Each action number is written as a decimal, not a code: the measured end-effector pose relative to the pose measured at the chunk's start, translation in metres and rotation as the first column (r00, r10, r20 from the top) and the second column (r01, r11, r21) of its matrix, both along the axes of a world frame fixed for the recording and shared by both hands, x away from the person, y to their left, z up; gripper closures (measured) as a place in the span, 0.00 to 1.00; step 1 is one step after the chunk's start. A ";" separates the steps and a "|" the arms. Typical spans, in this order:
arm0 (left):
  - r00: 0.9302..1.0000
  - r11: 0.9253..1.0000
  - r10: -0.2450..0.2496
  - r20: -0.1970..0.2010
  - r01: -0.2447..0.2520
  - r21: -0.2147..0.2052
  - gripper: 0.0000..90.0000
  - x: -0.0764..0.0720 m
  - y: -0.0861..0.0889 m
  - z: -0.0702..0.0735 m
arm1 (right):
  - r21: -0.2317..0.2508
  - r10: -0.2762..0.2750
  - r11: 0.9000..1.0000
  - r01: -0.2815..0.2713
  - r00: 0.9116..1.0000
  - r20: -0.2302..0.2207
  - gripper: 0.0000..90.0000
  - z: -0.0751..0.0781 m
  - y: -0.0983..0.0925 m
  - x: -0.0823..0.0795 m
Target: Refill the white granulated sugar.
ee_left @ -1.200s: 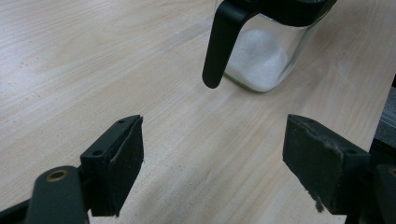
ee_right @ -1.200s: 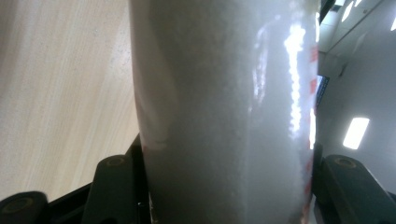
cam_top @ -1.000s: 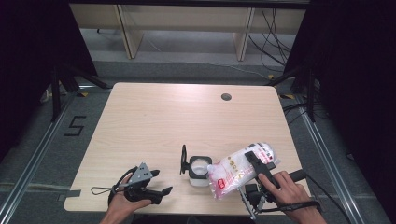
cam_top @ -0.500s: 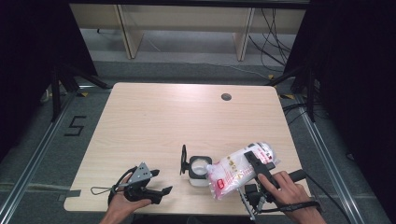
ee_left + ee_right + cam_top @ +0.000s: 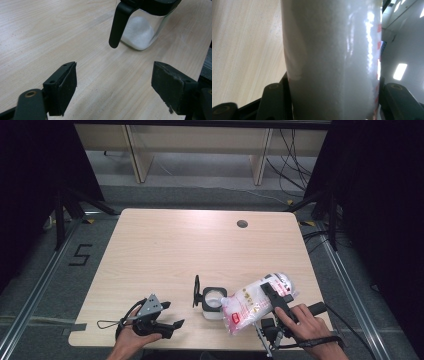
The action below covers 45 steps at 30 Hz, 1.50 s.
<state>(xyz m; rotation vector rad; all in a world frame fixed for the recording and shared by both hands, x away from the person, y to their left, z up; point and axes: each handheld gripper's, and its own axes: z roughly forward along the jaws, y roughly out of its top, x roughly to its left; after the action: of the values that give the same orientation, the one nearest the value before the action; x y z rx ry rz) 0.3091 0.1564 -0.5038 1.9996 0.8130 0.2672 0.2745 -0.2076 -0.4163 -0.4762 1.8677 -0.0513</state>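
Observation:
A clear plastic bag of white grains (image 5: pixel 250 302) with red print is tilted over the table, its lower end beside a small glass jar (image 5: pixel 213 301). My right gripper (image 5: pixel 274 305) is shut on the bag (image 5: pixel 332 62), which sits between both jaws in the right gripper view. The jar (image 5: pixel 142 30) holds some white grains, has a black rim, and its black lid (image 5: pixel 196 291) stands flipped up at its left. My left gripper (image 5: pixel 167 317) rests open near the table's front left edge; its two pads (image 5: pixel 66 87) stand wide apart over bare wood, aimed at the jar.
The light wooden table (image 5: pixel 165 245) has a round cable hole (image 5: pixel 242 224) at the back right. Dark floor and metal rails lie around it, with shelving legs behind.

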 end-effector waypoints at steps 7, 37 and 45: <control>1.000 1.000 0.006 -0.005 -0.006 -0.002 0.22 0.000 0.000 0.000 | -0.004 -0.007 1.000 0.007 1.000 -0.006 0.50 0.000 -0.002 0.001; 1.000 1.000 0.011 0.000 -0.011 0.001 0.22 0.000 0.000 0.000 | 0.010 0.016 1.000 -0.016 1.000 -0.007 0.50 0.002 -0.002 0.002; 1.000 1.000 0.005 0.006 -0.005 -0.003 0.22 -0.001 -0.001 0.000 | 0.026 -0.019 0.999 0.020 1.000 -0.018 0.50 0.001 -0.005 0.001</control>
<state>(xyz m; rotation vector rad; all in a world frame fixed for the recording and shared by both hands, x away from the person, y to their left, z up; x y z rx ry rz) 0.3083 0.1558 -0.5036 1.9931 0.8145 0.2748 0.2752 -0.2126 -0.4151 -0.4417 1.8884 -0.0354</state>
